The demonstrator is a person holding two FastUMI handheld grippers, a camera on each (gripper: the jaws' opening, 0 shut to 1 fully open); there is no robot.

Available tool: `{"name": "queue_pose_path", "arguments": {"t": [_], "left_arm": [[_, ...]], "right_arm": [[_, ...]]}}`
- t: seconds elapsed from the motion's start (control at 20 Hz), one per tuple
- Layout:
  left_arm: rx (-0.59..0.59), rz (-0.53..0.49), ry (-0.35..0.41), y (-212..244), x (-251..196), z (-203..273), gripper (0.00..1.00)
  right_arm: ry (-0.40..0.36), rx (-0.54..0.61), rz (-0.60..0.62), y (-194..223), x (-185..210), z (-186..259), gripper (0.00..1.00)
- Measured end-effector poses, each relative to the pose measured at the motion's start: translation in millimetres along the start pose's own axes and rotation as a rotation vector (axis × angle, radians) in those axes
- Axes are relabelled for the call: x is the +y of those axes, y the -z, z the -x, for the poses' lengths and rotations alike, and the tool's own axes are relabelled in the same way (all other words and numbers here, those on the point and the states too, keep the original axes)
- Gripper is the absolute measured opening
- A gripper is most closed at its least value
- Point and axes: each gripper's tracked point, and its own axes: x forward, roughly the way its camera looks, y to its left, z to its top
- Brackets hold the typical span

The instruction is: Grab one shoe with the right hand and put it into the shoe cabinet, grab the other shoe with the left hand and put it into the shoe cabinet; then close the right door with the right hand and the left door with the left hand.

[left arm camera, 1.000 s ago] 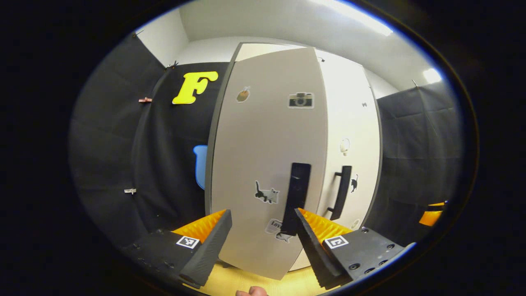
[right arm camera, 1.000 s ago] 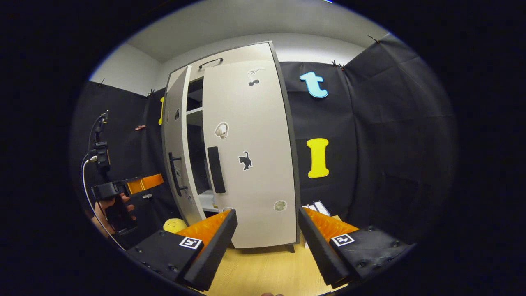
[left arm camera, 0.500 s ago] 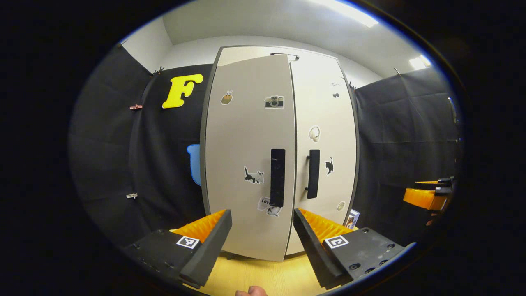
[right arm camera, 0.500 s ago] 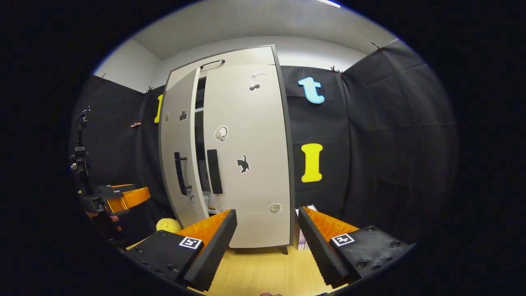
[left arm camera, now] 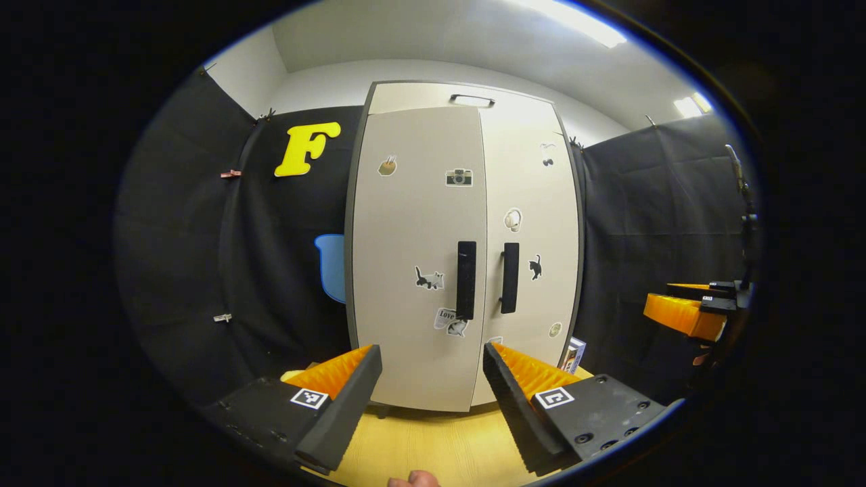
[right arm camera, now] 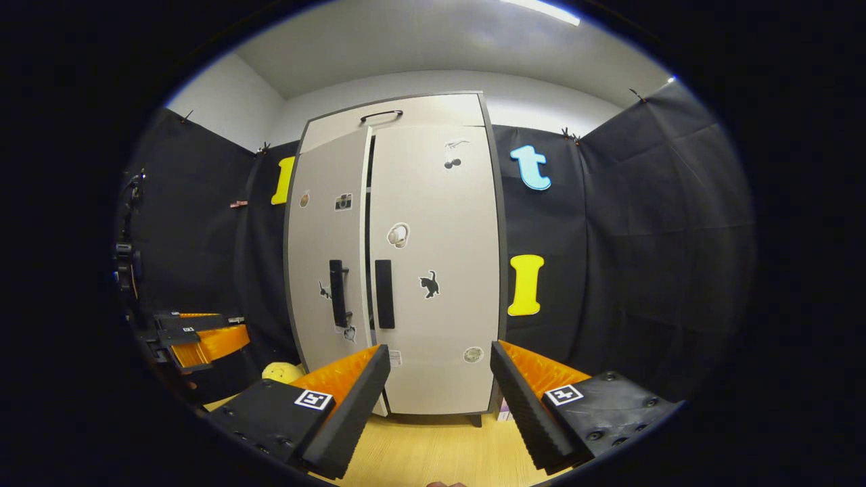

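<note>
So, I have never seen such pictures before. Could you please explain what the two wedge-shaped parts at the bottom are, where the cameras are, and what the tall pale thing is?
A person holds a hand tool in each hand; each has two jaws and carries a camera that looks forward along them. The wedges are those jaws. The left gripper and the right gripper are both open and hold nothing. The tall pale thing is a shoe cabinet with stickers on it, standing on a wooden floor. The left door looks nearly closed; the right gripper view shows a thin dark gap beside the right door.
</note>
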Motion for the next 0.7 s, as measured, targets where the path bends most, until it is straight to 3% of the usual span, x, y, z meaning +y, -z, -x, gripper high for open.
{"name": "queue_pose_path", "arguments": {"t": [0.7], "left_arm": [[0.011, 0.012, -0.015, 7.3, 4.9, 7.6, 0.95]], "right_arm": [[-0.02, 0.024, -0.02, 11.8, 9.3, 3.8, 0.98]]}}
